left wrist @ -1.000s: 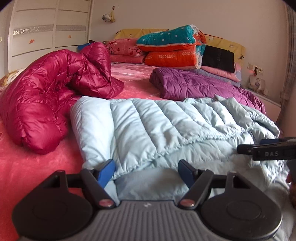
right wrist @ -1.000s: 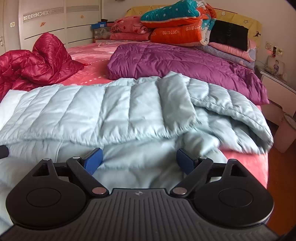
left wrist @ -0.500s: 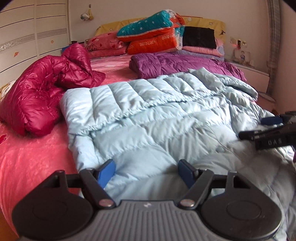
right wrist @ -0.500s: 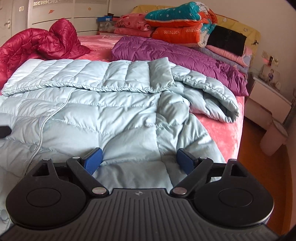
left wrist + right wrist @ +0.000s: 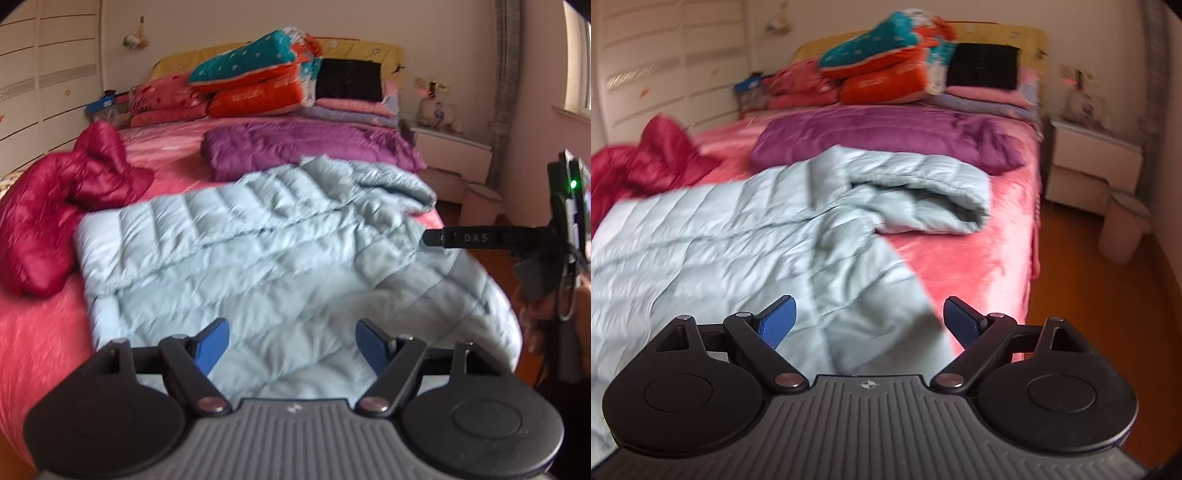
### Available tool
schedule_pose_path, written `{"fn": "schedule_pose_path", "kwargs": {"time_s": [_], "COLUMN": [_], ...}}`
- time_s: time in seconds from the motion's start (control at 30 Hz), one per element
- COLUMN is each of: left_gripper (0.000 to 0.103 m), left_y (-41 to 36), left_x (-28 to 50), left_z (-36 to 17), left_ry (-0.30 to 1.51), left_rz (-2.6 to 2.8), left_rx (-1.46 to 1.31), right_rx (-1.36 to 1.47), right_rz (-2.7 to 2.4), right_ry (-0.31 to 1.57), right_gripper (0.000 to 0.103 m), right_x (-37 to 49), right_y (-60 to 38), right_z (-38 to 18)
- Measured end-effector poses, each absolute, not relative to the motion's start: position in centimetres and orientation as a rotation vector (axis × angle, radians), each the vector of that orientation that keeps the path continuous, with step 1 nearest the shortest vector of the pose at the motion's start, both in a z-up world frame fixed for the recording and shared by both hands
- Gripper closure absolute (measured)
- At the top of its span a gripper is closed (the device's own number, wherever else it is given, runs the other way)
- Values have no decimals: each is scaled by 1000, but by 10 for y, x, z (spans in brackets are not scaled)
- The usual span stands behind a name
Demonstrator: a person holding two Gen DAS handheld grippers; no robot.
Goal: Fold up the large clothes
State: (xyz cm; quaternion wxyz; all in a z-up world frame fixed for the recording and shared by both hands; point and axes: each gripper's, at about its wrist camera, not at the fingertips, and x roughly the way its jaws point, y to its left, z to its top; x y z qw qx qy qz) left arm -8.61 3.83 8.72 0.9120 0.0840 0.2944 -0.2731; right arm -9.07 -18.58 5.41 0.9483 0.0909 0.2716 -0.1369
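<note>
Left gripper (image 5: 291, 345), right gripper (image 5: 868, 320) wide apart, empty, above pale-blue jacket (image 5: 266, 251).

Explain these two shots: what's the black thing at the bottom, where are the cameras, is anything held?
No robot here: a person carries a handheld two-finger tool in each hand, each with a fisheye camera looking out along its fingers. The black body with blue pads at the bottom is that tool: the left tool in one view, the right tool in the other. Both stand open, holding nothing. The right tool also shows at the edge of the left view. On the pink bed lie a light blue down jacket, spread out, a red jacket, a purple jacket, and stacked bedding beyond.
</note>
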Motion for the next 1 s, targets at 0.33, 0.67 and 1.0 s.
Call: {"fn": "schedule_pose_path", "kwargs": {"time_s": [0.33,0.67,1.0], "left_gripper": [27,28,33], "left_y": [-47,-143,-196], "left_x": [-53,16,98], "left_z": [135,111,61], "left_ry": [609,681,786], "left_rz": [-719,-765,-636], "left_rx": [78,-81,-351], "right_rx": [399,461,702], "right_rz": [-505,-634,-713], "right_ry": [412,317,240], "right_gripper": [0,0,0], "right_x": [-113,-115,-126], "right_y": [-262,-309,-363], "right_z": [59,56,40]}}
